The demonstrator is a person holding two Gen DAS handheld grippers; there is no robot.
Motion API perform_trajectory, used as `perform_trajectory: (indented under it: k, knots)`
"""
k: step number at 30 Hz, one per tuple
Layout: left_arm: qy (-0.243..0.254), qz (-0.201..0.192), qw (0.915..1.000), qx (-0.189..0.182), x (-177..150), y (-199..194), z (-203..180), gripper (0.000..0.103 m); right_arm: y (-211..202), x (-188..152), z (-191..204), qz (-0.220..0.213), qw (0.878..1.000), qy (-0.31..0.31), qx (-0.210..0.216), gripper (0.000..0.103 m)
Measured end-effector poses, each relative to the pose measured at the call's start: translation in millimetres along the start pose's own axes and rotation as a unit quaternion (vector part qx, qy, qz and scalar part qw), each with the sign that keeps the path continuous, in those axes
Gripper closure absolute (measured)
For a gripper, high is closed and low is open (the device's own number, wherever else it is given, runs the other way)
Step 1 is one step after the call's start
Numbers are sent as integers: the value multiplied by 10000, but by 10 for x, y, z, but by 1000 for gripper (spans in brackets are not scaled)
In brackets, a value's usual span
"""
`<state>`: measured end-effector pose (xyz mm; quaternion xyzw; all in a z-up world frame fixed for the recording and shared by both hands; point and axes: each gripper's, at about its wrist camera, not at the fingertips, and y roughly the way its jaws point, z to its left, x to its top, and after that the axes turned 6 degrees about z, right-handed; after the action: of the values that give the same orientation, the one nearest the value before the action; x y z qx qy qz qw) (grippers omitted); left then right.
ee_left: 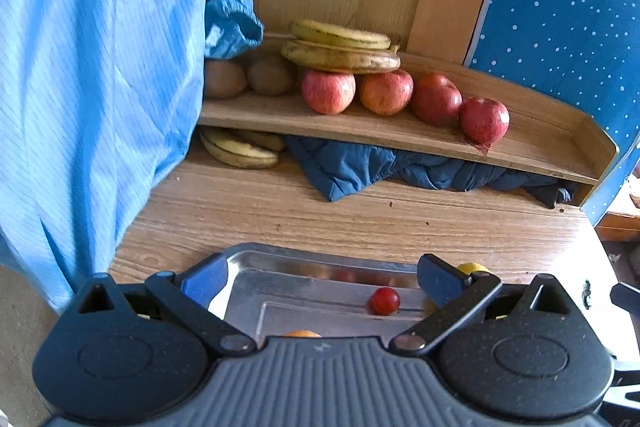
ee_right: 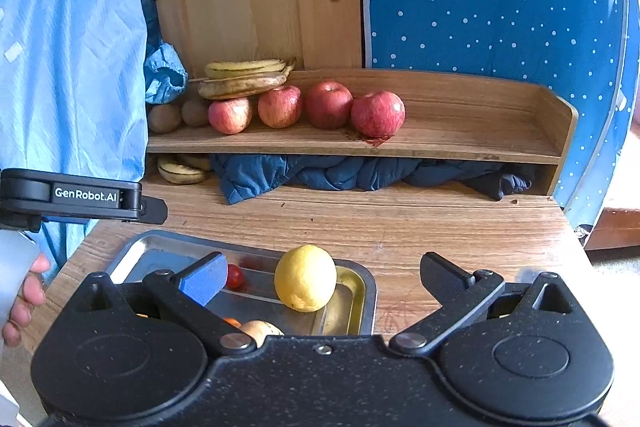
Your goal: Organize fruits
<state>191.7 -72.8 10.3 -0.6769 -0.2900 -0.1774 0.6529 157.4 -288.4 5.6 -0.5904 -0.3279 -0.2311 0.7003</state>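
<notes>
My right hand-held gripper (ee_right: 322,277), jaws spread and empty, nears the round yellow lemon (ee_right: 305,277) in the steel tray (ee_right: 370,301); a glancing pinch could roll it off.

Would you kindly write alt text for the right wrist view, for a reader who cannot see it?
The open right gripper hovers over a metal tray holding a lemon and a small red fruit on a wooden table. Behind, a wooden shelf holds four apples, bananas and kiwis.
</notes>
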Motion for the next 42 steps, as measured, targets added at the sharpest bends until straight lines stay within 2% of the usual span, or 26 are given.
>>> perform_trajectory:
  k: [8,13,18,33,42]
  knots:
    - [65,-327,9994,-51,-146,-130,-9,1,-117,-32,11,-127,9999,-67,30,1]
    - [-29,-351,9994,-17,-191,-180,14,1,-177,-55,-11,-166,9999,-27,25,1]
    - [151,-449,9989,62,-243,-253,-24,1,-235,-108,-56,-215,9996,153,37,1]
    - [331,-405,9982,287,-351,-392,-2,1,-279,-203,-20,-132,9991,367,175,1]
    - [283,-290,9990,173,-436,-348,196,1,-254,-245,110,-26,9991,427,56,1]
